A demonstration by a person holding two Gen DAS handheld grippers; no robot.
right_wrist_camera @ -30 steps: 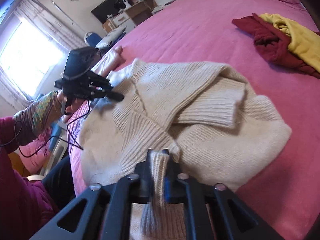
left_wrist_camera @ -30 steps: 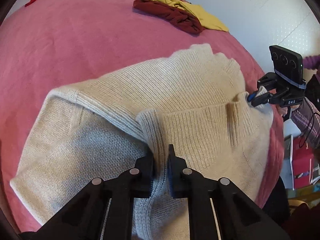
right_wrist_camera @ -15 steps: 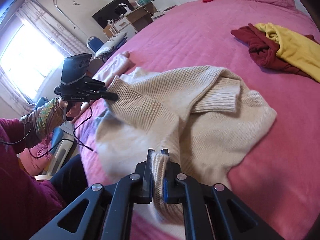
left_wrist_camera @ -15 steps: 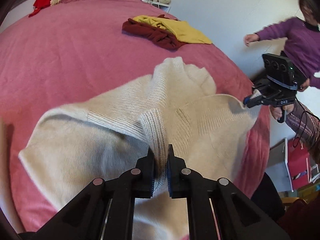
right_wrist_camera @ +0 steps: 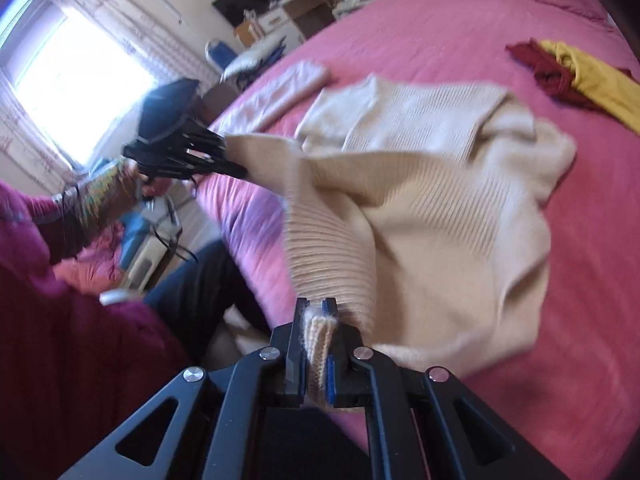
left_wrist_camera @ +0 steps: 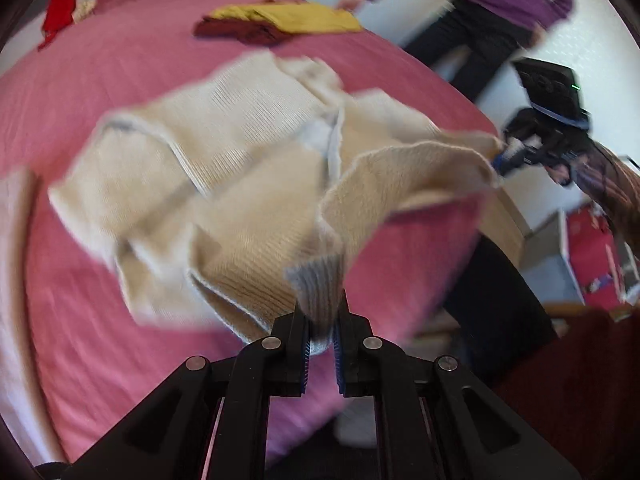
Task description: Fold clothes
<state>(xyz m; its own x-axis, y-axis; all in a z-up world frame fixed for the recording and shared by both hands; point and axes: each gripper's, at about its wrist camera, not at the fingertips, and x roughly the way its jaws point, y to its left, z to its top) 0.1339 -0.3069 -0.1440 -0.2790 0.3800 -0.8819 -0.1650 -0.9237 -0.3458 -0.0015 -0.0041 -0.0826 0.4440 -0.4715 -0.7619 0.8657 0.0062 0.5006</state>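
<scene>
Pink bedspread (right_wrist_camera: pixel 460 16) below, and the cream sweater (right_wrist_camera: pixel 440 184) is half airborne, pinched at two corners!

Left gripper (left_wrist_camera: pixel 320 332) has its jaws squeezed tight on a ribbed grey-cream edge, and the right gripper (right_wrist_camera: pixel 316 336) is clamped just as hard on a ribbed hem; between them the near edge hangs off the bed's side while the far part of the sweater lies bunched on the spread. Looks like the lift-and-spread step, with the fold itself not yet begun. Next, I'd judge, both grips must hold firm, pull apart to tension the knit, then lay it flat. Well apart, a maroon and yellow pile (left_wrist_camera: pixel 276 24) waits, and a bystander in purple (left_wrist_camera: pixel 492 4) stands at the bedside.
</scene>
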